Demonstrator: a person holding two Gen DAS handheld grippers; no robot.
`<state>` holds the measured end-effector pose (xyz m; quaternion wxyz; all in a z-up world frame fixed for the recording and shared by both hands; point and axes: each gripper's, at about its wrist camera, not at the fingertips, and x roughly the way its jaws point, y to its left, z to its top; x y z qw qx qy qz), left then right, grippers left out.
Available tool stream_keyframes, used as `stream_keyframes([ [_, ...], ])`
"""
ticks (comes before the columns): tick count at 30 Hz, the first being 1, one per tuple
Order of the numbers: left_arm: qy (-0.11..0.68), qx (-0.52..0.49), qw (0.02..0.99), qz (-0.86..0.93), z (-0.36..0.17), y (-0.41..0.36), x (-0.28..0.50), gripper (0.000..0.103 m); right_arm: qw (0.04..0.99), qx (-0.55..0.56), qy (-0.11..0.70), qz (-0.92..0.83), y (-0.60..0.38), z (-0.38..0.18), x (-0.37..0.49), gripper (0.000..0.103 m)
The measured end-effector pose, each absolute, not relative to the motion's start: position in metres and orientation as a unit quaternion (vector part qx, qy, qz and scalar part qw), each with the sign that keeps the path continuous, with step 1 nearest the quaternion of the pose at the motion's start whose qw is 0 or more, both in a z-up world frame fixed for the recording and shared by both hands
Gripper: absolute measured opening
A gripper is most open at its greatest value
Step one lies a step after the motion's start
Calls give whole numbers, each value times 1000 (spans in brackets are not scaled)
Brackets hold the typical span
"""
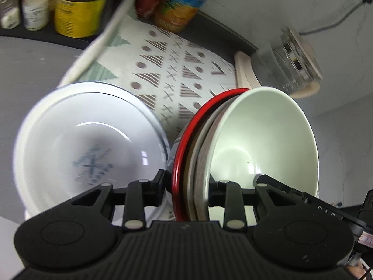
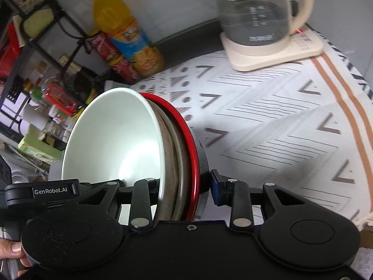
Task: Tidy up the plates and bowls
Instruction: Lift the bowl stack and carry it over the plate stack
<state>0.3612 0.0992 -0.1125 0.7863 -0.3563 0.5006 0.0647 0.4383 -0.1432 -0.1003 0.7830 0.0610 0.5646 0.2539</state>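
Observation:
A stack of nested bowls (image 1: 263, 144) is held tilted above the patterned cloth: a pale green bowl innermost, grey-brown ones around it, a red-rimmed one (image 1: 184, 154) outermost. My left gripper (image 1: 186, 186) is shut on one side of the stack's rims. My right gripper (image 2: 184, 186) is shut on the other side of the same stack (image 2: 116, 135); its red rim (image 2: 191, 140) shows there. A white bowl (image 1: 88, 144) with a blue mark inside sits to the left of the stack.
A glass kettle (image 2: 254, 11) on a cream base (image 2: 272, 51) stands at the back of the patterned cloth (image 2: 279, 121). Drink bottles (image 2: 128, 39), a yellow tin (image 1: 77, 14) and jars stand behind. A cluttered shelf rack (image 2: 35, 70) is at left.

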Motion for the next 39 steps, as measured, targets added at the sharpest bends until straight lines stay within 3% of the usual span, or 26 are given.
stream_keyframes([
  [16,473,-404,769,146,-117,177,303,31,746,23,580,325,-56,-104,426,33],
  [39,484,-443,730,190,-158,203,289,31,709,2,623,330,-17,-138,424,33],
])
